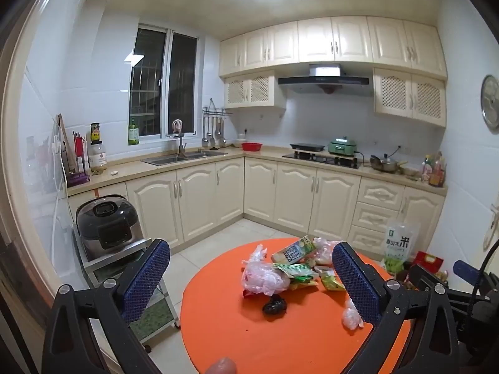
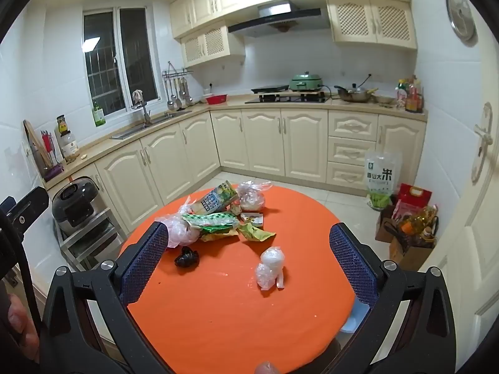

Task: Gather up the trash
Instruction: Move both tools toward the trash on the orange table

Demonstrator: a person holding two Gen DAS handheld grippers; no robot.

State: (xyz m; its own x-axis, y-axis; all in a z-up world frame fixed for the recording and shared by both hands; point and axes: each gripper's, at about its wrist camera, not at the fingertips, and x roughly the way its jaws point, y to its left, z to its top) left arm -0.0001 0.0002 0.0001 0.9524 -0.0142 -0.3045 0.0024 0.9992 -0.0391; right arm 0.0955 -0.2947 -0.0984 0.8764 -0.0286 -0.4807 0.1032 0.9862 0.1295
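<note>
A round orange table (image 1: pixel 265 336) (image 2: pixel 224 311) carries a heap of trash: a drink carton (image 1: pixel 291 251) (image 2: pixel 216 199), green snack wrappers (image 1: pixel 296 272) (image 2: pixel 212 219), crumpled clear plastic bags (image 1: pixel 265 275) (image 2: pixel 251 196), a small black bag (image 1: pixel 274 305) (image 2: pixel 186 258) and a white wad of plastic (image 1: pixel 351 314) (image 2: pixel 270 266). My left gripper (image 1: pixel 249 280) hangs open over the table's near side, nothing between its blue pads. My right gripper (image 2: pixel 248 258) is open too, with the heap and the white wad beyond its fingers, untouched. The right gripper's body shows at the left wrist view's right edge.
A rice cooker (image 1: pixel 107 224) (image 2: pixel 75 205) stands on a metal trolley left of the table. A rice sack (image 2: pixel 380 174) and bags of groceries (image 2: pixel 411 218) sit on the floor at the right. Cream cabinets, sink and hob line the far walls.
</note>
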